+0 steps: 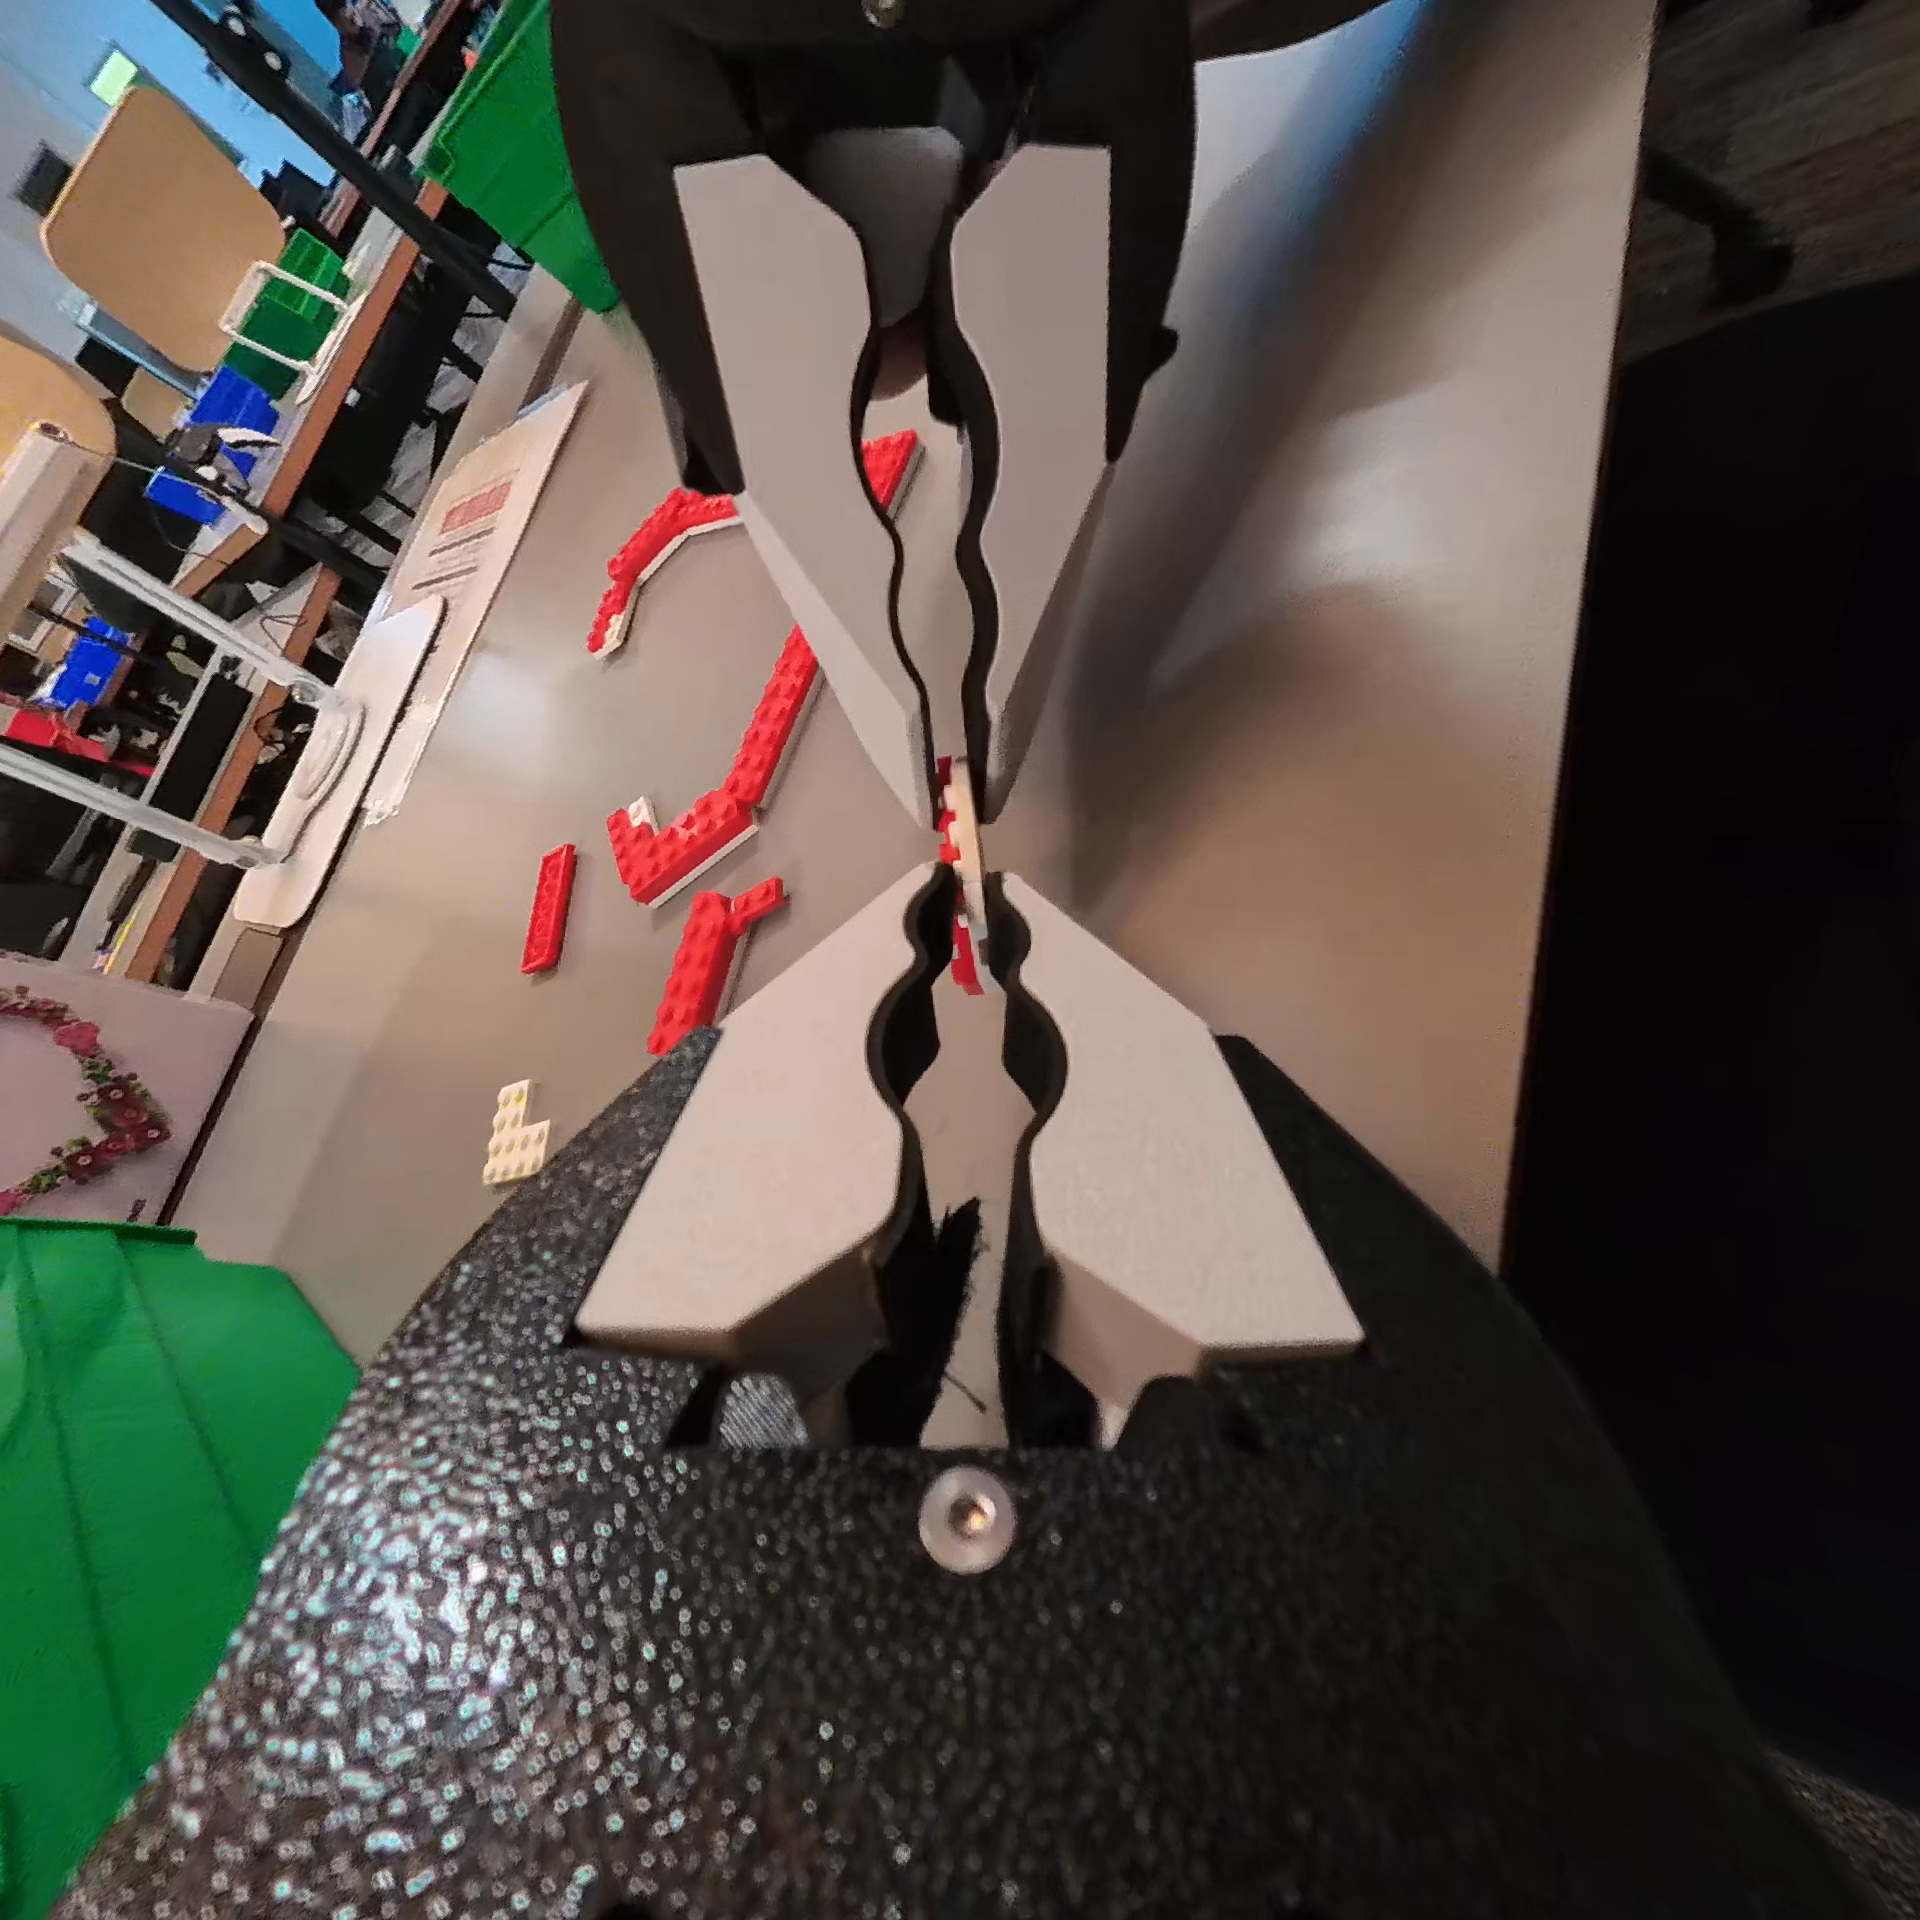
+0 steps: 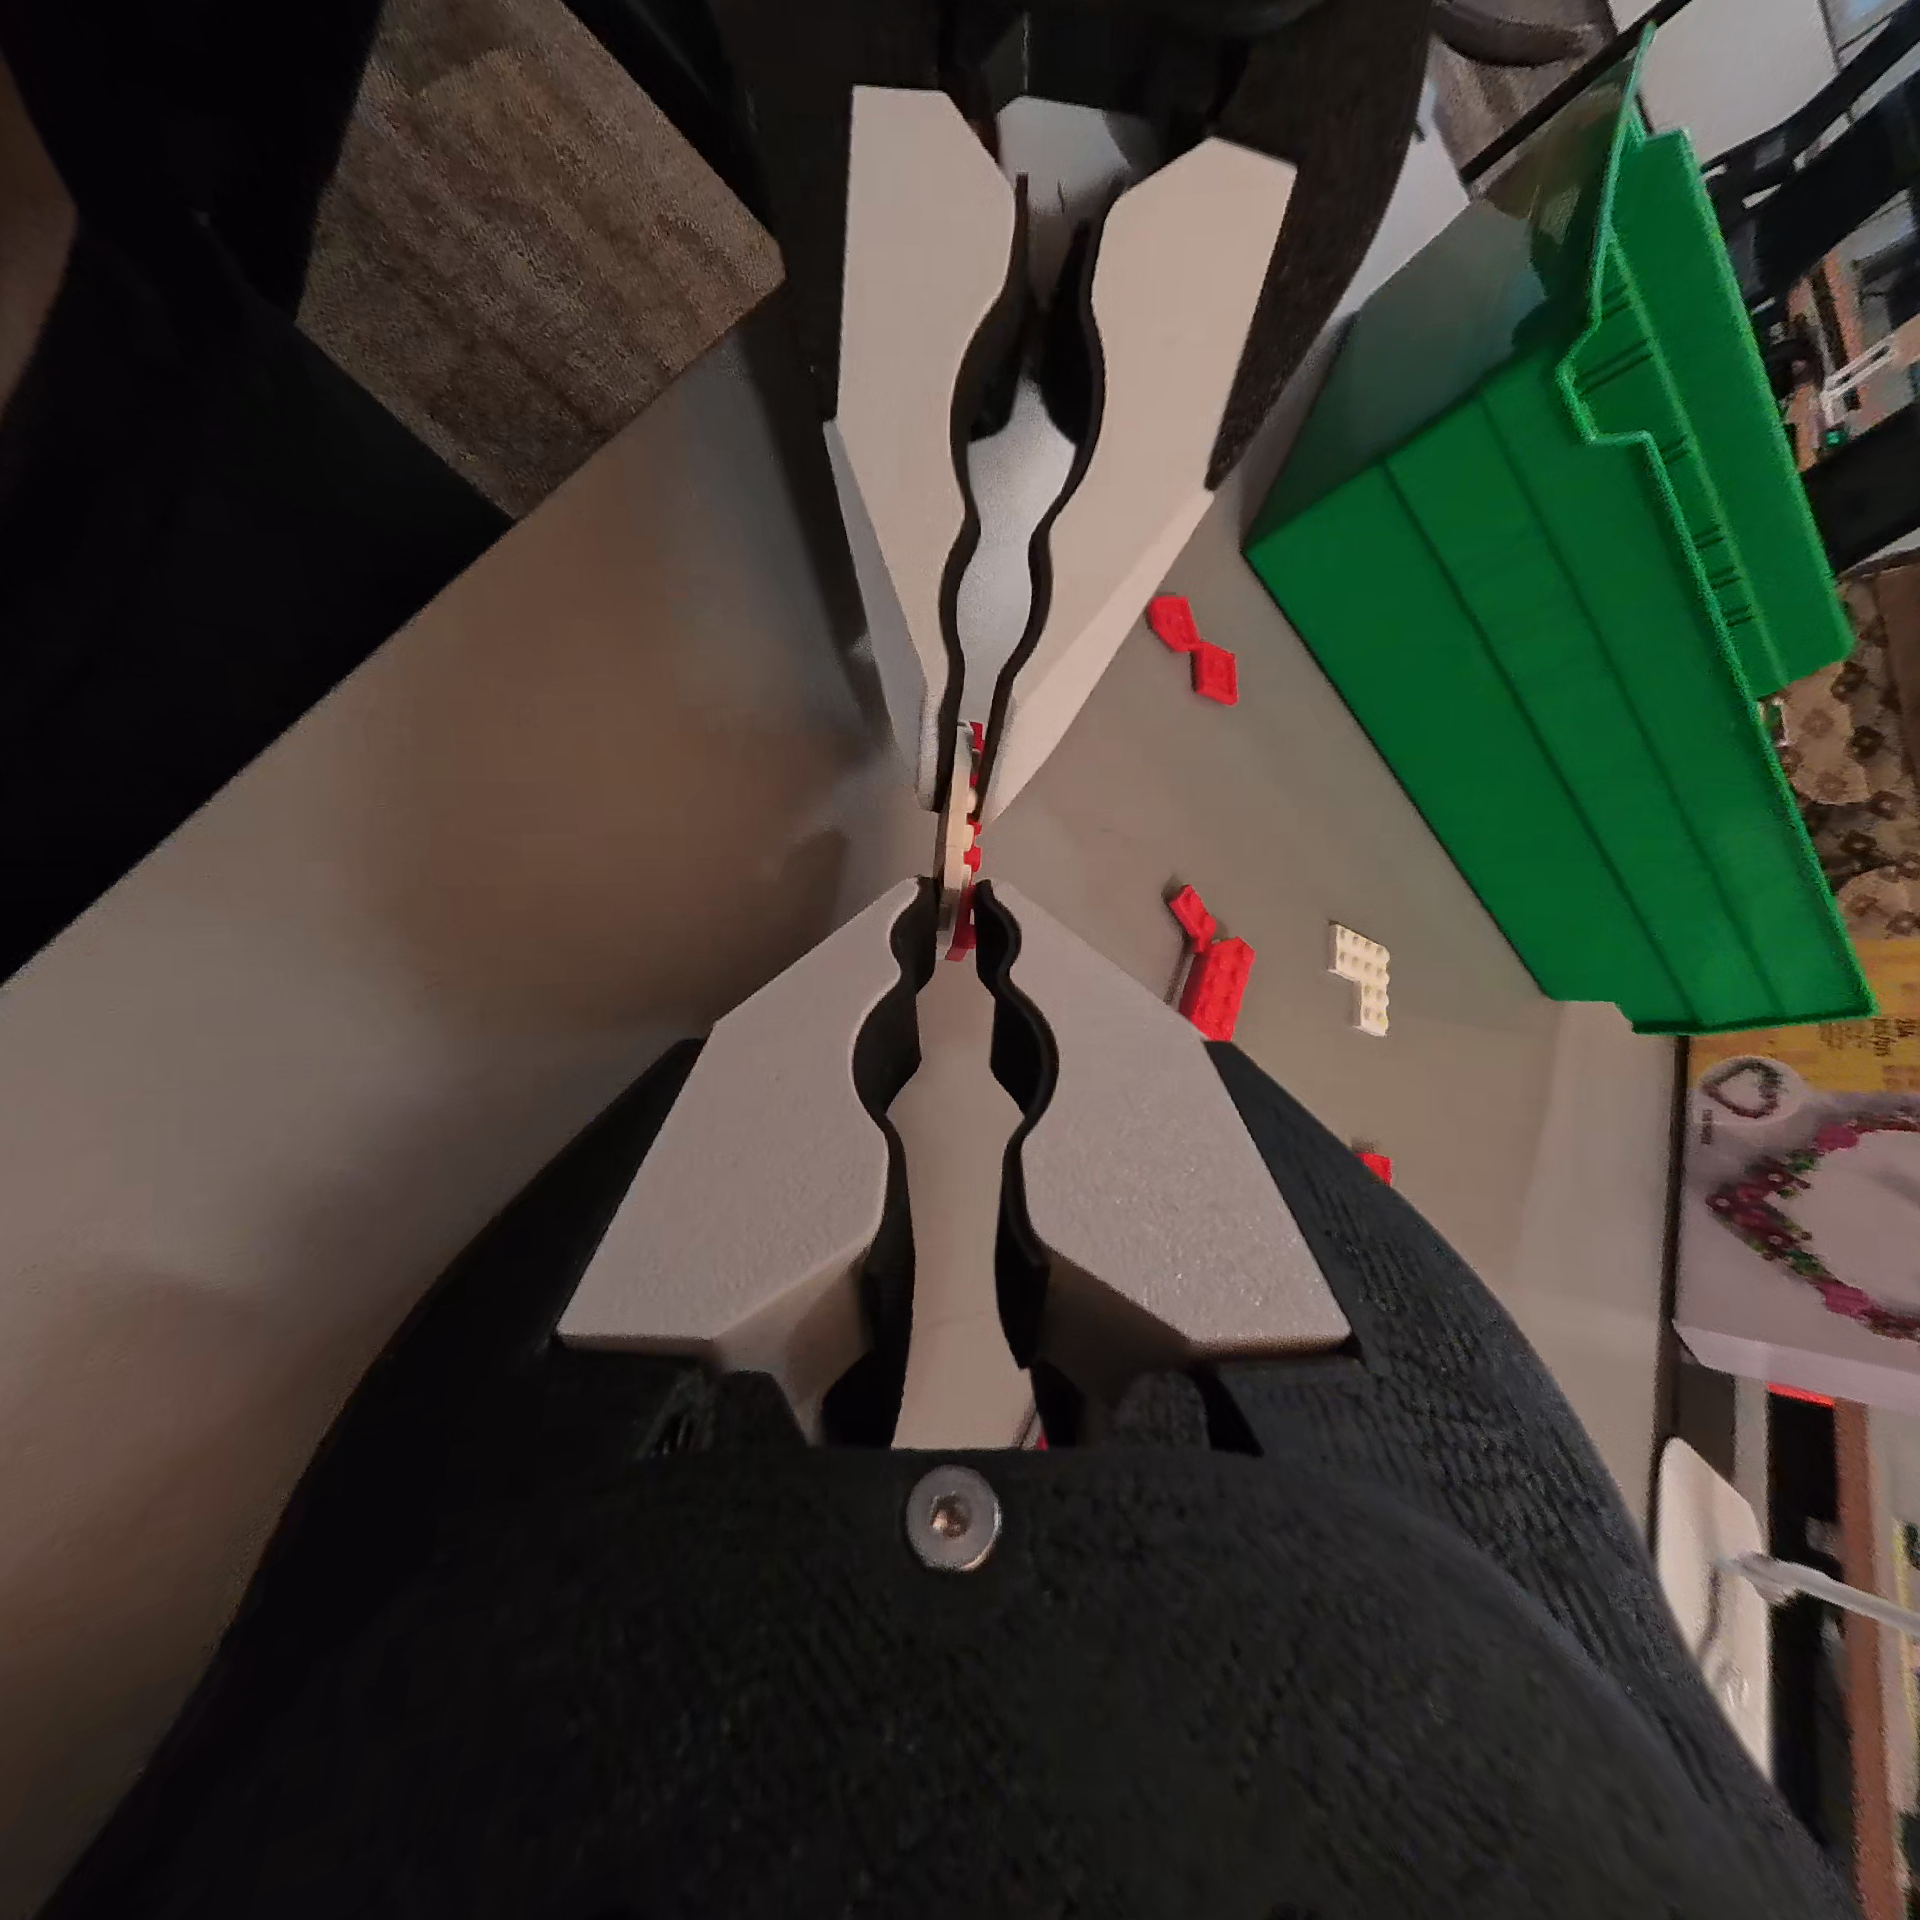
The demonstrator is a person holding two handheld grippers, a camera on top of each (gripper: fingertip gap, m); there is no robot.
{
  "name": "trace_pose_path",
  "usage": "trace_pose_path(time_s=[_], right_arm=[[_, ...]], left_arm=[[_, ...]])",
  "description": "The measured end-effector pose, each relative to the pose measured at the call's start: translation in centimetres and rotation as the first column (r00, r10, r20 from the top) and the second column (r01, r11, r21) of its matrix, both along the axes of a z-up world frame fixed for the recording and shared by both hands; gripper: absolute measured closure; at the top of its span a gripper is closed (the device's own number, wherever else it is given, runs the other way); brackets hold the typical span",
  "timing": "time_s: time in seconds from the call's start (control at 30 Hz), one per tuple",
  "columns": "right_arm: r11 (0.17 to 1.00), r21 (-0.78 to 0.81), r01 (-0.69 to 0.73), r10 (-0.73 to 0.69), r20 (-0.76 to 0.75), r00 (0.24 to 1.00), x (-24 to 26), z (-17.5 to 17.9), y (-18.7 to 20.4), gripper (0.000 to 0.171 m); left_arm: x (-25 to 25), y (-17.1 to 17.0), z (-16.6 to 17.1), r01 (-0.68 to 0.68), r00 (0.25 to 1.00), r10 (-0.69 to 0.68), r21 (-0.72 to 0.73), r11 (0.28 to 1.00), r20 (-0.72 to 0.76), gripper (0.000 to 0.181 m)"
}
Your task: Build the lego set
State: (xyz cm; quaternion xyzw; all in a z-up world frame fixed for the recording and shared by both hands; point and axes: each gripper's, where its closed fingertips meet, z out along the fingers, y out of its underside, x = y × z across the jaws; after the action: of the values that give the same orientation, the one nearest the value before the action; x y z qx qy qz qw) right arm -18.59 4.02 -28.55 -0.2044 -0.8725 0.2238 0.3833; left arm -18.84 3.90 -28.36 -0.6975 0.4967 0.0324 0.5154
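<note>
A small red-and-white lego assembly (image 1: 964,831) is held in the air between my two grippers, which face each other tip to tip. My left gripper (image 1: 971,883) is shut on its near end, and my right gripper (image 1: 961,800) comes in from the top, shut on its far end. In the right wrist view the same assembly (image 2: 956,842) sits between my right gripper (image 2: 951,891) below and my left gripper (image 2: 958,795) above. Curved red lego sections (image 1: 764,727) with white undersides lie on the grey table (image 1: 1299,727).
A red plate (image 1: 548,906), a red strip (image 1: 701,971) and a white L-shaped plate (image 1: 516,1132) lie on the table. Small red plates (image 2: 1195,649) and another white L-shaped plate (image 2: 1361,977) lie near a green bin (image 2: 1558,675). The set's box (image 2: 1808,1226) and a second green bin (image 1: 125,1507) stand at the table's edge. Less than 4 cm separates the two grippers' tips. Left tips and right tips are each some 20 cm from the white L-shaped plate (image 2: 1361,977). Look for it in the left wrist view (image 1: 525,1130) too.
</note>
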Motion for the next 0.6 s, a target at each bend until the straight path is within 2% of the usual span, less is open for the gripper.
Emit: trace_pose_path(time_s=[0.23, 0.3, 0.37, 0.43, 0.5, 0.6], right_arm=[[0.998, 0.058, 0.017, -0.013, -0.069, 0.997, -0.6, -0.1, 0.9, 0.165], [0.998, 0.059, 0.029, -0.024, -0.072, 0.997, -0.7, -0.3, 1.3, 0.165], [0.996, 0.086, 0.034, -0.025, -0.111, 0.993, -0.8, -0.2, 1.7, 0.165], [0.988, 0.150, 0.041, -0.013, -0.183, 0.983, -1.1, 0.2, 2.3, 0.165], [0.967, 0.250, 0.055, 0.020, -0.288, 0.957, -1.5, 1.0, 2.8, 0.165], [0.906, 0.415, 0.080, 0.114, -0.424, 0.898, -1.6, 2.4, 3.0, 0.165]], left_arm=[[-0.7, 0.8, 0.0, -0.074, 0.995, 0.074, -0.003, 0.997, 0.071, 0.176], [-1.0, 1.0, 0.1, -0.101, 0.991, 0.101, -0.008, 0.995, 0.088, 0.166], [-1.2, 1.1, 0.3, -0.113, 0.987, 0.114, -0.017, 0.993, 0.115, 0.148], [-1.4, 1.1, 0.5, -0.118, 0.982, 0.122, -0.035, 0.992, 0.144, 0.136], [-1.4, 1.0, 0.5, -0.117, 0.977, 0.126, -0.061, 0.991, 0.172, 0.134], [-0.9, 1.1, 1.8, -0.104, 0.924, 0.141, -0.120, 0.987, 0.356, 0.137]])
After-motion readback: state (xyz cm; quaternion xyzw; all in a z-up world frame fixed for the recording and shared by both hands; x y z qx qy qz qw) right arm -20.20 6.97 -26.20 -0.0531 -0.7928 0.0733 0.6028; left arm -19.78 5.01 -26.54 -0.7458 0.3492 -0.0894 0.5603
